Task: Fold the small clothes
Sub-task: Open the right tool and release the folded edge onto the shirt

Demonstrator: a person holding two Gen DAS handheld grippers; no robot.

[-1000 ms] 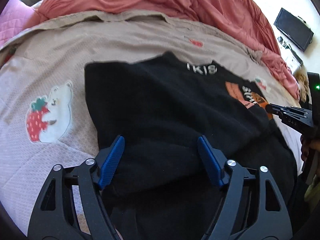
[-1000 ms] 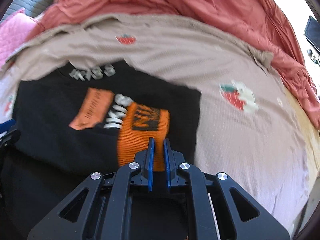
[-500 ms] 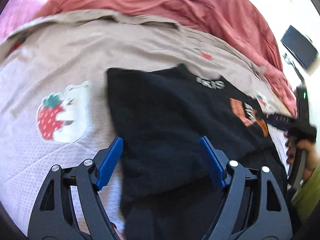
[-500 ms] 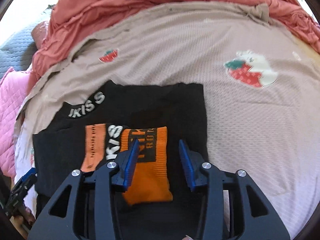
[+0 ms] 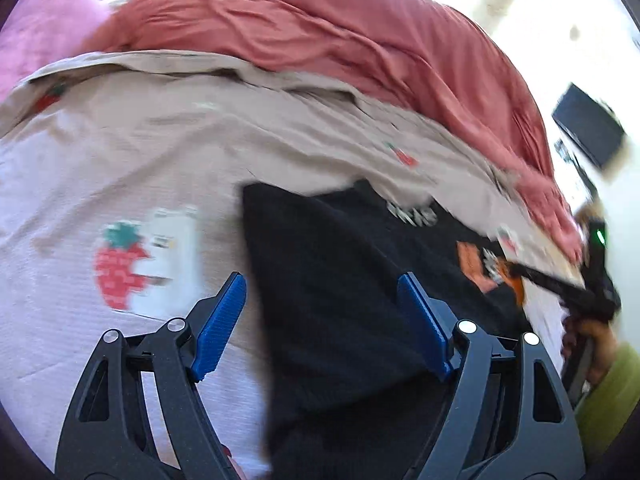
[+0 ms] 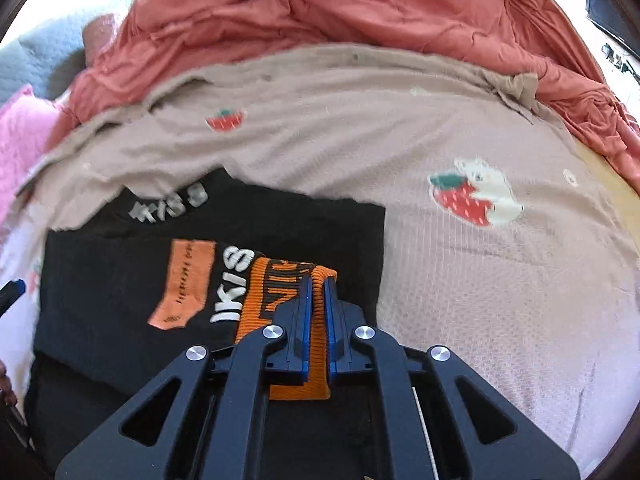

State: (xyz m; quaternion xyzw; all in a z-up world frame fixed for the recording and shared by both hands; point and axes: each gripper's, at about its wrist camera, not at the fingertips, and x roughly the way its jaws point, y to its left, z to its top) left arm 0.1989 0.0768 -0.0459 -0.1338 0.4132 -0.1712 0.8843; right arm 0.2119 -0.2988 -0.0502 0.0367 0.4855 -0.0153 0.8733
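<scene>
The right gripper (image 6: 315, 280) has its jaws clenched on the orange cuff (image 6: 280, 300) of the black sweater (image 6: 100, 280), which lies on the bed. The left gripper (image 5: 322, 300) jaws are released above the sweater's edge.

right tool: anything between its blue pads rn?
Yes. In the right wrist view the right tool is shut on the ribbed orange knit cuff of the black knit sweater, with orange fabric filling the narrow gap between the pads.
</scene>
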